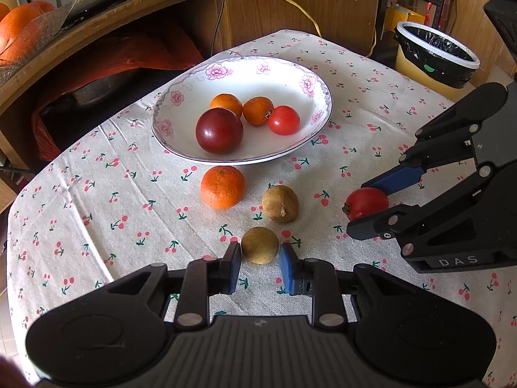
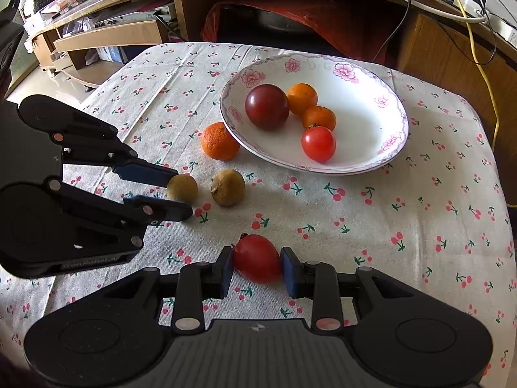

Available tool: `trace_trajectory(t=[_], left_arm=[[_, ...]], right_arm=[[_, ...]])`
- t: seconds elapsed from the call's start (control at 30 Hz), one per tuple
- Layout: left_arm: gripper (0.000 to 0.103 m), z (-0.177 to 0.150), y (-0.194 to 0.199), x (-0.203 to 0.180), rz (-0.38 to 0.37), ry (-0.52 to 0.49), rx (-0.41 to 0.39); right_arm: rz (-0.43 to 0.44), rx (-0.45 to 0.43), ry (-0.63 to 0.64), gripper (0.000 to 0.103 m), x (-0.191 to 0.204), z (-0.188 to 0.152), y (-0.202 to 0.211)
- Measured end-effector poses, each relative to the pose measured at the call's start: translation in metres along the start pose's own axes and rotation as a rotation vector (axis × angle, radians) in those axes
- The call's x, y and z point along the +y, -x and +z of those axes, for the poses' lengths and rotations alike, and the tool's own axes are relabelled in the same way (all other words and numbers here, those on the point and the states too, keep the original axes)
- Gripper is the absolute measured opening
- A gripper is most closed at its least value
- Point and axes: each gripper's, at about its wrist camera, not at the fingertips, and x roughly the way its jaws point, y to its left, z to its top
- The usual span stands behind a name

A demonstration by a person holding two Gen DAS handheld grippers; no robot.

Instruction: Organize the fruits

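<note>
A flowered white plate (image 1: 181, 148) sits on the surface (image 1: 97, 194), which is covered by a cloth printed with small cherries. Inside the plate lie four fruits: a large dark red fruit (image 1: 219, 130) at the near rim, two small orange fruits (image 1: 226, 104) (image 1: 257, 110) touching behind it, and a small red tomato (image 1: 284, 120) beside them.

Just outside the plate's near rim rests a tangerine (image 1: 222, 187), almost touching the rim. A little farther from the plate lies a brownish-green round fruit (image 1: 279, 203), free on the cloth.

Farther still from the plate, the left gripper (image 1: 260, 258) is closed on a second brownish-green fruit (image 1: 259, 245), its blue pads pressing both sides while the fruit sits low against the cloth. In the right wrist view this same fruit (image 2: 182, 188) appears between the two blue-tipped fingers of the left gripper (image 2: 179, 192).

To the right of that fruit, well clear of the plate, the right gripper (image 2: 257, 266) is clamped on an oval red tomato (image 2: 257, 258), with the pads tight against its flanks and a dark stem end pointing toward the plate. The left wrist view shows this tomato (image 1: 366, 203) held between the right gripper's fingers (image 1: 368, 203), just above or on the cloth; which one cannot be told.

Beyond the plate, past the surface's edge, stands a yellow bin (image 1: 436, 55) lined with a black bag.
</note>
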Motion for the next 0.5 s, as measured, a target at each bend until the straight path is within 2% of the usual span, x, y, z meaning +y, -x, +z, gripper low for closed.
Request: trace_trajectory(t=[0.5], left_arm=[[0.035,0.0025,-0.0016,-0.0017,0.011,0.008,-0.001]], right_arm=[[-0.017,-0.004,-0.005,0.025,-0.0025,-0.0071,0.0085]])
